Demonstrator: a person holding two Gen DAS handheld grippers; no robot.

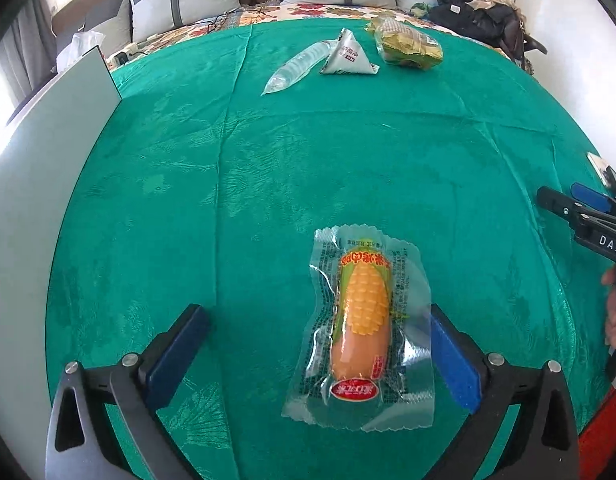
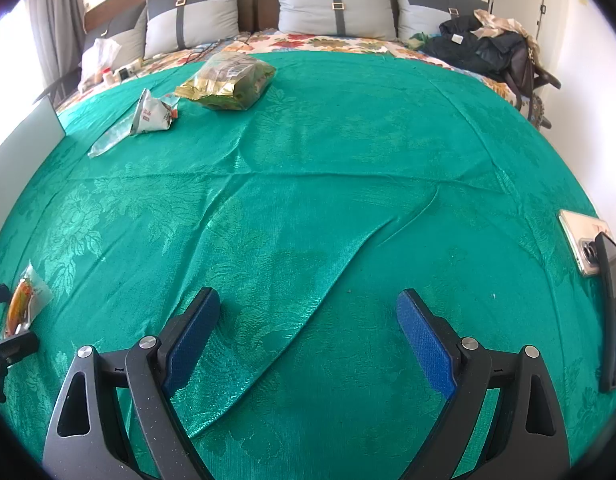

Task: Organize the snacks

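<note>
A corn-printed sausage packet (image 1: 361,320) lies flat on the green cloth (image 1: 308,160), lengthwise between the fingers of my left gripper (image 1: 315,312). That gripper is open wide; the packet's clear edge reaches its right pad, while the left pad stands well apart. My right gripper (image 2: 308,297) hovers open over bare cloth with nothing in it, and its tip shows at the right edge of the left wrist view (image 1: 579,208). The right wrist view catches the packet (image 2: 22,304) at its far left. At the far side lie a clear tube packet (image 1: 296,66), a white triangular pouch (image 1: 347,54) and a green-gold bag (image 1: 407,44).
A grey board (image 1: 48,200) stands along the left edge. Two phones (image 2: 583,244) (image 2: 613,312) lie at the right edge of the cloth. Behind are pillows (image 2: 335,4) and a pile of dark clothes (image 2: 479,44). A hand (image 1: 613,312) shows at the right.
</note>
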